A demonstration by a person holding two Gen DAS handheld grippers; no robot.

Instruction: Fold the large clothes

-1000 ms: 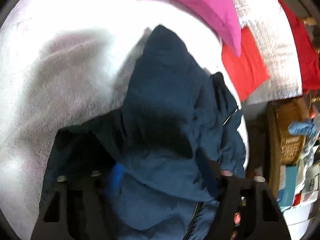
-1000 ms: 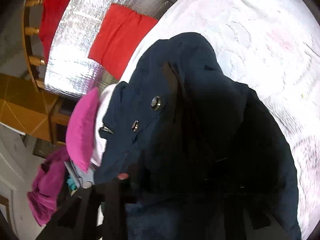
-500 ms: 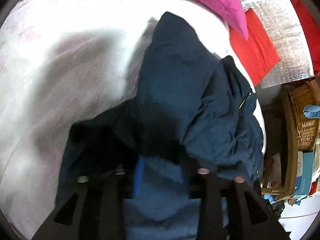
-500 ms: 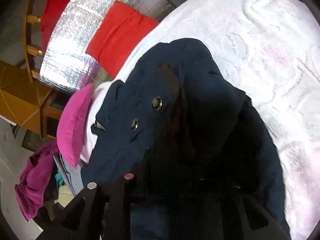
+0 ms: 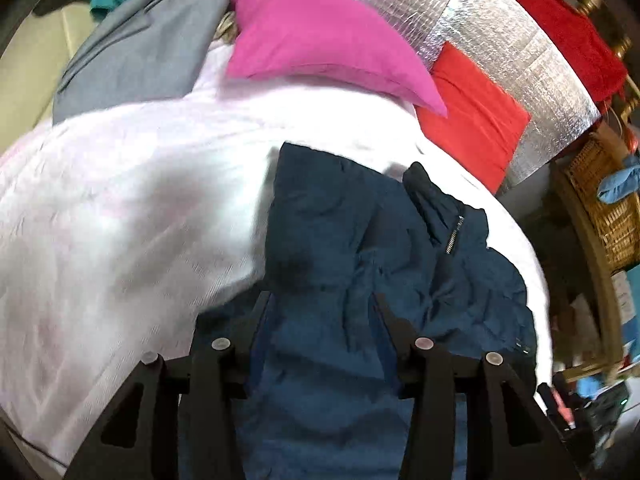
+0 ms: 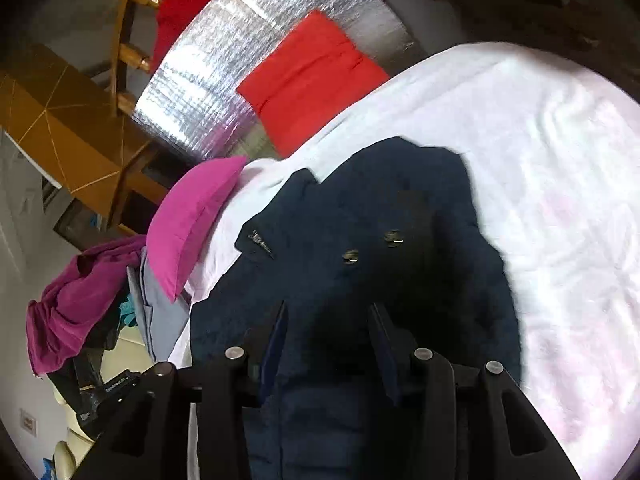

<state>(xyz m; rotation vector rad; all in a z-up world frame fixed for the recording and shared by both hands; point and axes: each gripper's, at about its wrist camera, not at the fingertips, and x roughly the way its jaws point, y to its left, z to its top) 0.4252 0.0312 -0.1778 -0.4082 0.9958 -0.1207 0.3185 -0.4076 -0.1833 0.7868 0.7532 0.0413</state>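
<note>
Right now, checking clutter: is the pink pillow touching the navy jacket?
Apart. The left wrist view shows white bedding between the pink pillow and the navy jacket.

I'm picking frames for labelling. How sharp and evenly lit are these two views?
Left wrist view: the white bedspread is smeared by motion blur and blown out, while the navy jacket keeps its creases. Right wrist view: the jacket falls into near-black shadow, its edge blurred. Both show fisheye bending and dark corners.
</note>
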